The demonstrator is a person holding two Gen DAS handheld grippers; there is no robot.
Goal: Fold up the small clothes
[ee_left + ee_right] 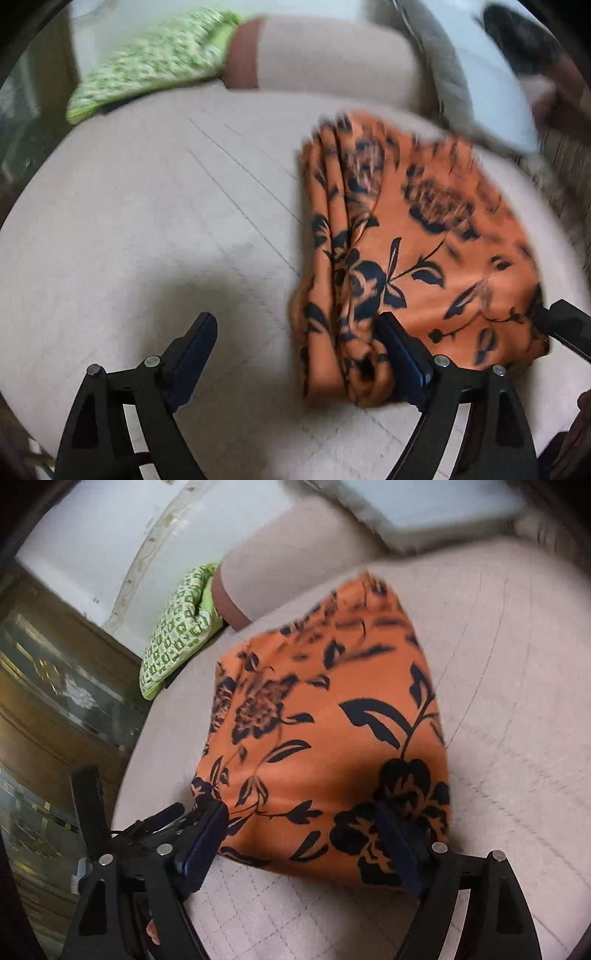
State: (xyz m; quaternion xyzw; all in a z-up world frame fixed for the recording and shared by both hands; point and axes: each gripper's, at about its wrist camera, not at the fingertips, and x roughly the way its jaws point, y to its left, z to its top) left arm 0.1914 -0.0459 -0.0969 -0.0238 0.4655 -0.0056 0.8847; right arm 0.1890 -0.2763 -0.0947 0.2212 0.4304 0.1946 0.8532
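Observation:
An orange garment with a dark floral print (424, 236) (325, 731) lies folded on a beige quilted seat (140, 221) (517, 701). Its left edge is bunched into ridges. My left gripper (299, 354) stands open at the garment's near left corner; the bunched edge lies just inside its right finger (400, 354), while its left finger is over bare seat. My right gripper (303, 838) is open, its two fingers straddling the garment's near edge without pressing it. The right gripper's tip (565, 325) shows at the garment's near right corner. The left gripper (155, 823) shows at lower left.
A green patterned cushion (147, 62) (177, 627) leans at the far left beside a beige bolster (325, 55). A grey and white cushion (480, 74) lies at the far right. A wooden cabinet with glass (55, 686) stands past the seat's left edge.

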